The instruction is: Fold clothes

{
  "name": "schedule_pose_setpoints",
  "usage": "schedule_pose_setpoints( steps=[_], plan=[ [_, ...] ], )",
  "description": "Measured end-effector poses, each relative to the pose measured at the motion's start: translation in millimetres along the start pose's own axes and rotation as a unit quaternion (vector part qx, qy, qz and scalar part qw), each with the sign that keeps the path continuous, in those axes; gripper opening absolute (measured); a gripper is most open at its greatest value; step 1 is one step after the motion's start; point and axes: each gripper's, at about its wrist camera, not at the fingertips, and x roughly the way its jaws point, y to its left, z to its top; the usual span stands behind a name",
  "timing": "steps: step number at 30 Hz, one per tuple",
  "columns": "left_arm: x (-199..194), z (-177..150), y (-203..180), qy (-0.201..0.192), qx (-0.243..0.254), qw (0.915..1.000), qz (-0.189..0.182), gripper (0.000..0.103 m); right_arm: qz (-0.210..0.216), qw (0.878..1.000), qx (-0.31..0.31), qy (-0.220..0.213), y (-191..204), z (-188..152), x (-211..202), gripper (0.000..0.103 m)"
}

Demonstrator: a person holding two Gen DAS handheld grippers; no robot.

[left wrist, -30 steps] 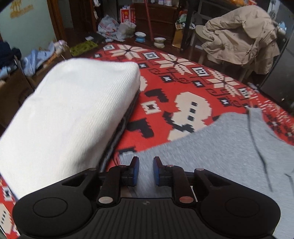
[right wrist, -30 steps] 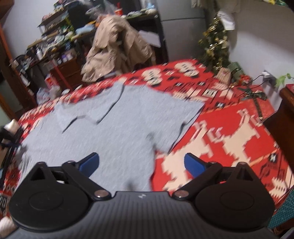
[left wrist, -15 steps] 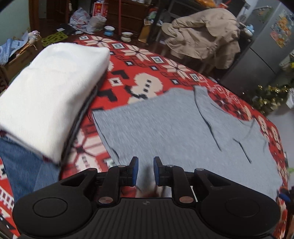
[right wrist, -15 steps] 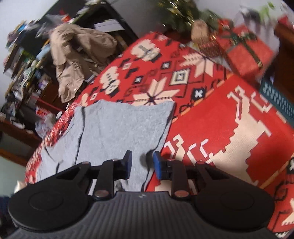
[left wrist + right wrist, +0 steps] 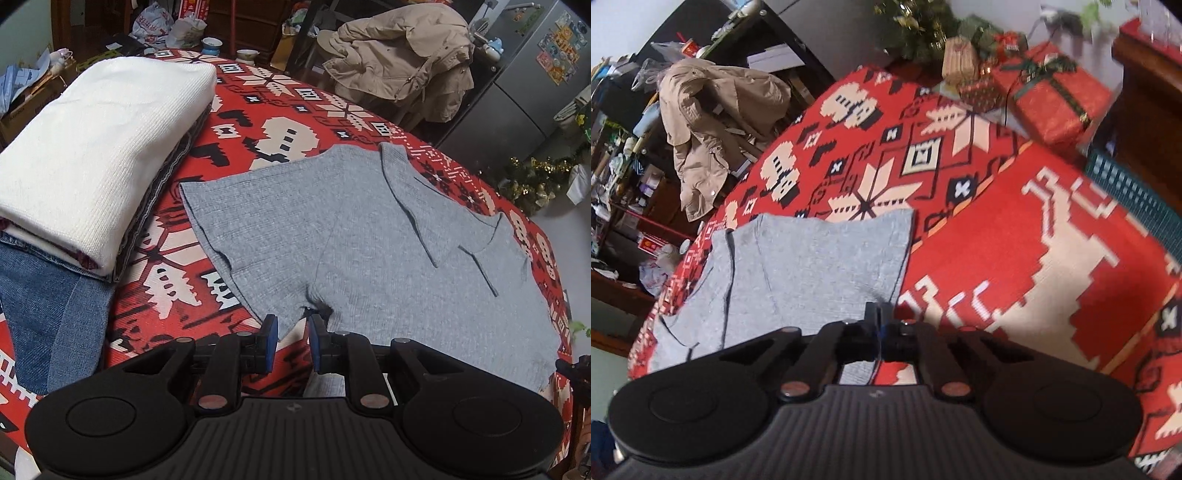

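Note:
A grey short-sleeved shirt (image 5: 369, 236) lies spread flat on the red patterned cloth (image 5: 280, 110). In the left wrist view my left gripper (image 5: 291, 336) hovers low over the near sleeve's corner. Its blue pads stand a narrow gap apart, with the sleeve tip lying between and under them, not pinched. In the right wrist view the same grey shirt (image 5: 812, 266) shows its other side. My right gripper (image 5: 881, 317) is shut there, with its pads pressed together on the shirt's near corner edge.
A folded white knit (image 5: 92, 147) tops a stack over blue jeans (image 5: 44, 314) at the left. A tan coat (image 5: 402, 59) hangs on a chair behind the table. Wrapped gift boxes (image 5: 1052, 99) and a small tree stand beyond the far right edge.
The left gripper swung right from the white stack to the shirt's sleeve corner. The right gripper went from wide open to narrow, then shut on the shirt's edge.

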Motion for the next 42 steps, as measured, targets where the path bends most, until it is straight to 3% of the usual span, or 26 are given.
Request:
schedule_pose_setpoints(
  steps=[7,11,19,23,26,28,30,35,38,39,42],
  plan=[
    [-3.9,-5.0,-2.9,0.0,0.01,0.9999,-0.011,0.018,-0.039,0.998,-0.048,0.008,15.7,-3.5,6.1,0.004],
    [-7.5,-5.8,-4.5,-0.003,0.019,0.9997,-0.015,0.022,-0.04,0.999,-0.034,0.001,6.5,1.3,-3.6,0.024],
    [-8.6,-10.4,-18.4,0.0,0.031,0.9992,-0.026,0.022,-0.002,1.0,-0.009,0.023,13.2,-1.1,5.1,0.022],
    [-10.9,-15.6,-21.9,0.002,0.039,0.9988,-0.028,0.022,0.017,0.999,0.004,0.034,16.9,-2.4,9.7,0.017],
    [-10.3,-18.2,-21.3,0.005,0.046,0.9986,-0.025,0.022,0.023,0.999,0.004,0.03,8.5,-6.3,8.4,0.008],
    [-9.4,-19.7,-21.1,0.007,0.049,0.9985,-0.023,0.022,0.021,0.999,0.004,0.029,2.4,-7.3,5.0,0.008],
    [-7.7,-20.5,-21.6,0.01,0.047,0.9985,-0.026,0.022,0.022,0.999,0.014,0.029,-4.0,-8.0,0.7,0.015],
    [0.4,-23.3,-29.3,0.022,0.031,0.998,-0.05,0.022,0.085,0.995,0.039,0.022,-4.2,-9.2,-6.8,0.015],
    [7.1,-28.1,-37.9,0.028,0.033,0.9974,-0.058,0.022,0.088,0.994,0.059,0.035,-7.0,-15.9,3.4,0.015],
    [9.3,-29.7,-39.8,0.031,0.034,0.9973,-0.058,0.022,0.085,0.994,0.065,0.038,-9.8,-18.7,7.2,0.007],
    [12.0,-34.0,-40.0,0.037,0.034,0.9969,-0.06,0.022,0.101,0.99,0.093,0.036,-26.8,-23.9,6.5,0.005]
  ],
)
